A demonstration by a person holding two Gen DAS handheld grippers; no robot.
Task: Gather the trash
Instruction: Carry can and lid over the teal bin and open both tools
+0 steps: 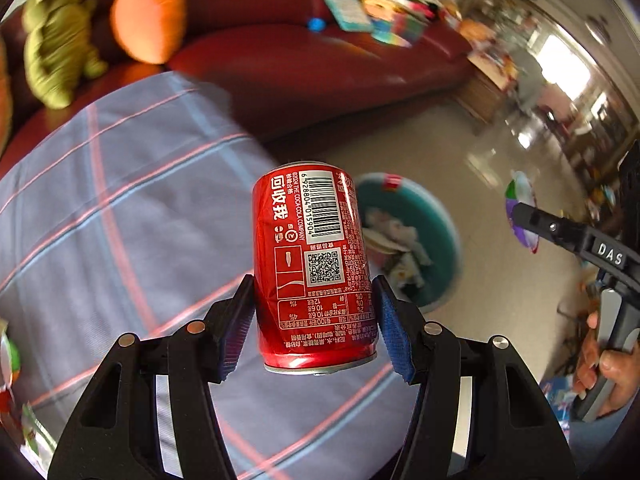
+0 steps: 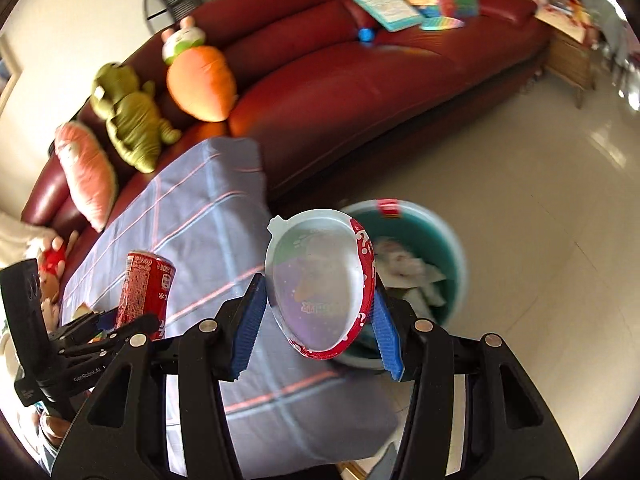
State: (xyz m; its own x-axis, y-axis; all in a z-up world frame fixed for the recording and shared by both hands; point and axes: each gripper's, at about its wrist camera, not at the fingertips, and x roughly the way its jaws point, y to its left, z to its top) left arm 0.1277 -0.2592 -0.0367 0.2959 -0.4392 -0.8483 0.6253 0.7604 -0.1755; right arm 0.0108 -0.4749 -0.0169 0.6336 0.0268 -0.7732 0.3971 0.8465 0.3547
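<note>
**While both catches hang short of the bin**

With both loads lifted clear of the blue plaid cloth [image 1: 120,208], carrying toward the round teal plastic bin [image 2: 448,236] on the pale floor, already part-filled with crumpled paper. Left gripper [image 1: 314,312] clamped on a red aluminium drink can [image 1: 314,264]; right gripper [image 2: 320,312] pinched across a flattened clear plastic cup lid with red rim [image 2: 320,280]. Next, probably: bring each over the bin's mouth, then spread the fingers. Legible on the can: "THE COCA-COLA COMPANY", a barcode, a QR code; on the right gripper seen opposite, "DAS".
</note>
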